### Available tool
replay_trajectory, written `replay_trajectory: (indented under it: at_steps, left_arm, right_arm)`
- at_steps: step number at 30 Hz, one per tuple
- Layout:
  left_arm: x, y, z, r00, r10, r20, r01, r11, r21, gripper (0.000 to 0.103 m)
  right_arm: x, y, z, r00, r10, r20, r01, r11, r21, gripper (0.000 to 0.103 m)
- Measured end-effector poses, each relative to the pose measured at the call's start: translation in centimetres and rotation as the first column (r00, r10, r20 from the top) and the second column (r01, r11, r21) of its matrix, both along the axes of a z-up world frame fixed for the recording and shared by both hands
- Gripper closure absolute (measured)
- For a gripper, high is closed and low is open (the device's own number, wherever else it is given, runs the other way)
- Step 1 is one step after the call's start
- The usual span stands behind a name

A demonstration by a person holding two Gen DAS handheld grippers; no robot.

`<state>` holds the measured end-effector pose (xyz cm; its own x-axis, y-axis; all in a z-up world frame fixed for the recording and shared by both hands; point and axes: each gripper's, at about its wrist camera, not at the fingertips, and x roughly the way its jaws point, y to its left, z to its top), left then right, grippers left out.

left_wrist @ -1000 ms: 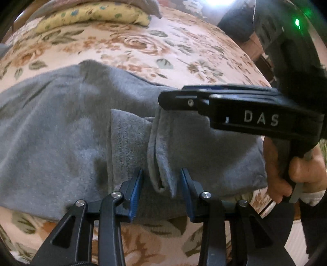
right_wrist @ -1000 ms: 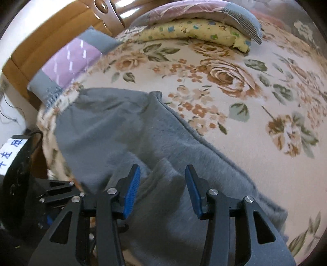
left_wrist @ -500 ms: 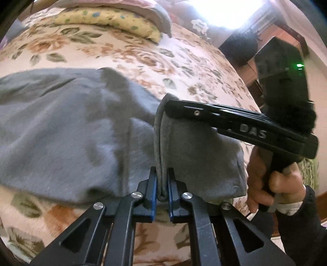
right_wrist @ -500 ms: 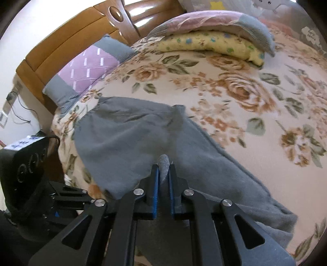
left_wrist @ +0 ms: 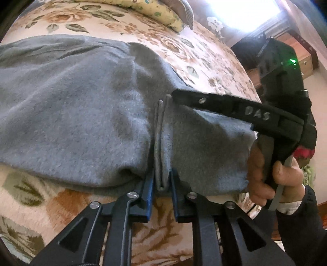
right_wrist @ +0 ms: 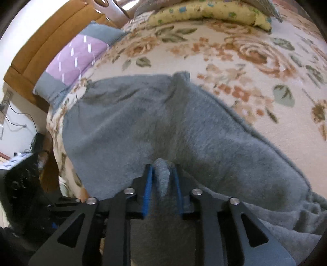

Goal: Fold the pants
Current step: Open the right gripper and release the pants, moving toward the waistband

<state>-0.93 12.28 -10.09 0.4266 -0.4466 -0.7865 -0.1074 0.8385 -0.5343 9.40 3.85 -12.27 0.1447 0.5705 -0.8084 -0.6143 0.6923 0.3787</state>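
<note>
Gripping a stacked edge of the grey pants (left_wrist: pixel 85 114), the left claw (left_wrist: pixel 161 188) has its blue-lined fingers (left_wrist: pixel 150 190) closed in on several layers of fleece, which stand up as a thin ridge between them. Just ahead of it and to its right, the right claw (left_wrist: pixel 175 97) comes in from the side and bites the same raised edge farther along; in its own view the right claw (right_wrist: pixel 162 182) is clamped on a rounded bunch of that fabric. The person's right hand (left_wrist: pixel 265 176) holds its handle. Beyond both claws the rest of the pants spread flat over the floral bedspread (right_wrist: pixel 245 51), with the loose end reaching toward the pillows.

To my eye the step in hand is carrying the pinched edge over the body of the garment to make a fold. Doing it well means keeping both claws level and evenly spaced so the edge stays taut, lifting only enough to clear the lower layer, and setting the edge down square with the far hem before letting go. A slack span between them would likely leave a crease.

Counted: 2 claws, 1 pair of pants, 1 yellow pillow (right_wrist: pixel 204 12), 1 purple-and-grey pillow (right_wrist: pixel 77 59), and 1 wooden headboard (right_wrist: pixel 40 49).
</note>
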Motion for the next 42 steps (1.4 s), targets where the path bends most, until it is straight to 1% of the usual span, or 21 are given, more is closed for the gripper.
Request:
replay_trajectory:
  at_steps: [3,6,10,14,18,19,20,22,23,24,25,27,29,33,34,36,37,39,42]
  left_arm:
    - [-0.6,1.2,0.3,1.0,0.024,0.01,-0.023,0.999,-0.021,0.085]
    - [-1.4,2.3,0.6,0.998,0.055,0.013,-0.054,0.998,-0.034,0.083]
    - [-2.6,4.9,1.2,0.991,0.129,0.026,-0.128,0.991,-0.043,0.083]
    - [-4.3,7.8,1.6,0.975,0.215,0.048,-0.213,0.976,-0.044,0.083]
    - [-5.8,10.7,1.6,0.953,0.3,0.05,-0.298,0.953,-0.052,0.083]
    - [-5.6,11.0,1.5,0.947,0.316,0.052,-0.313,0.948,-0.05,0.083]
    - [-5.9,11.7,1.5,0.94,0.336,0.057,-0.334,0.941,-0.047,0.083]
    - [-6.0,13.0,1.5,0.918,0.39,0.072,-0.387,0.921,-0.052,0.082]
    - [-6.2,13.6,1.5,0.909,0.409,0.075,-0.406,0.912,-0.055,0.077]
    - [-6.5,14.2,1.5,0.899,0.431,0.076,-0.428,0.902,-0.057,0.072]
    - [-6.9,15.2,1.4,0.882,0.465,0.076,-0.461,0.885,-0.06,0.07]
    - [-7.2,16.4,1.1,0.858,0.509,0.072,-0.505,0.861,-0.066,0.07]
    - [-7.7,18.0,0.7,0.828,0.557,0.061,-0.553,0.83,-0.077,0.07]
    - [-8.3,20.5,-0.3,0.78,0.625,0.039,-0.62,0.779,-0.091,0.069]
    - [-8.3,21.3,-0.6,0.767,0.641,0.029,-0.637,0.765,-0.096,0.068]
    - [-8.2,22.7,-1.1,0.74,0.672,0.018,-0.667,0.738,-0.105,0.06]
    - [-8.0,23.3,-1.3,0.724,0.69,0.017,-0.684,0.721,-0.106,0.058]
    - [-7.7,24.2,-1.5,0.71,0.704,0.019,-0.699,0.707,-0.109,0.054]
    - [-7.2,25.3,-1.8,0.696,0.718,0.016,-0.712,0.693,-0.111,0.054]
  right_arm:
    - [0.3,-0.1,1.4,1.0,-0.002,0.022,0.001,1.0,0.013,0.072]
    - [0.5,0.9,2.4,0.999,0.01,0.046,-0.011,1.0,0.01,0.072]
    - [0.7,3.6,3.2,0.997,0.056,0.054,-0.056,0.998,0.0,0.072]
    - [0.5,6.8,3.7,0.992,0.111,0.065,-0.111,0.994,-0.005,0.072]
    - [0.3,10.1,4.0,0.985,0.159,0.069,-0.159,0.987,-0.009,0.071]
    - [0.3,11.1,4.2,0.982,0.175,0.075,-0.175,0.985,-0.011,0.071]
    - [0.2,11.7,4.3,0.979,0.188,0.081,-0.187,0.982,-0.012,0.07]
    - [0.2,13.4,4.5,0.972,0.216,0.089,-0.216,0.976,-0.015,0.064]
    - [0.2,14.1,4.6,0.97,0.226,0.092,-0.225,0.974,-0.017,0.057]
    - [0.2,15.1,4.8,0.965,0.242,0.097,-0.241,0.97,-0.018,0.053]
    - [0.2,15.7,4.9,0.962,0.254,0.101,-0.254,0.967,-0.018,0.052]
    - [0.2,17.4,5.1,0.951,0.289,0.107,-0.288,0.957,-0.022,0.051]
    - [0.4,19.3,5.1,0.939,0.326,0.108,-0.325,0.945,-0.029,0.051]
    - [1.6,23.7,4.7,0.915,0.388,0.107,-0.383,0.922,-0.063,0.051]
    - [1.9,24.7,4.6,0.91,0.401,0.104,-0.396,0.916,-0.069,0.051]
    - [2.5,27.0,4.2,0.897,0.431,0.1,-0.423,0.901,-0.09,0.05]
    - [2.7,28.1,3.9,0.89,0.445,0.096,-0.436,0.894,-0.102,0.05]
    - [3.1,30.5,3.3,0.875,0.476,0.089,-0.463,0.876,-0.135,0.047]
    - [3.4,33.0,2.9,0.855,0.508,0.1,-0.49,0.857,-0.159,0.047]
